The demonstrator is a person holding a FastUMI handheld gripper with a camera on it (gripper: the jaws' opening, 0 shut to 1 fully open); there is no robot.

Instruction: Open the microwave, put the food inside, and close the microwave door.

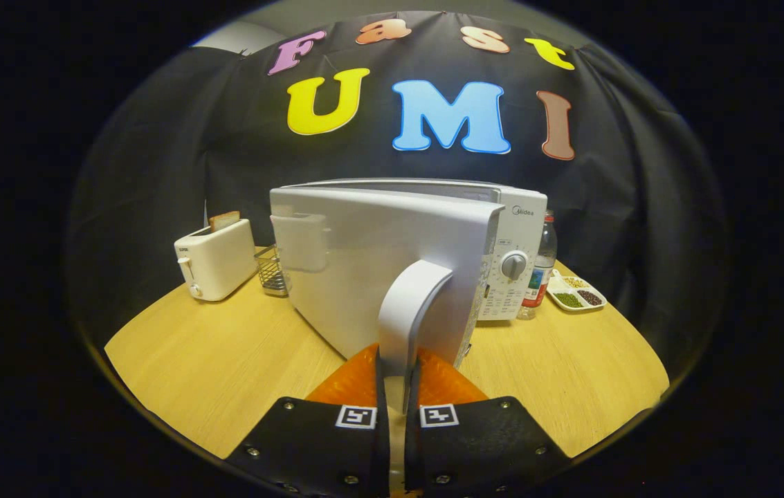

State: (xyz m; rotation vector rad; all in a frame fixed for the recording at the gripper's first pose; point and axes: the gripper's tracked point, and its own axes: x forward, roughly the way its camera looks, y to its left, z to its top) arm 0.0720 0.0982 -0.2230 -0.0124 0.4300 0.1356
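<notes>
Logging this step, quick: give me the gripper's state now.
Gripper: shut on the door handle, both fingers pressing it; microwave door swung partly open.

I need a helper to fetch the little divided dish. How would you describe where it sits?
Start at the white microwave on the wooden table, whose door handle the claw grips. Beyond its dial side stands a bottle; next to that lies the white divided dish, holding small heaps of beans.

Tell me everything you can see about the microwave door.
The microwave door is a white, smooth, plastic-looking panel, swung partly open toward the camera. Its curved white handle sits between the fingers of the gripper, which are closed on it. Behind its free edge is the microwave's control panel with a round knob.
</notes>
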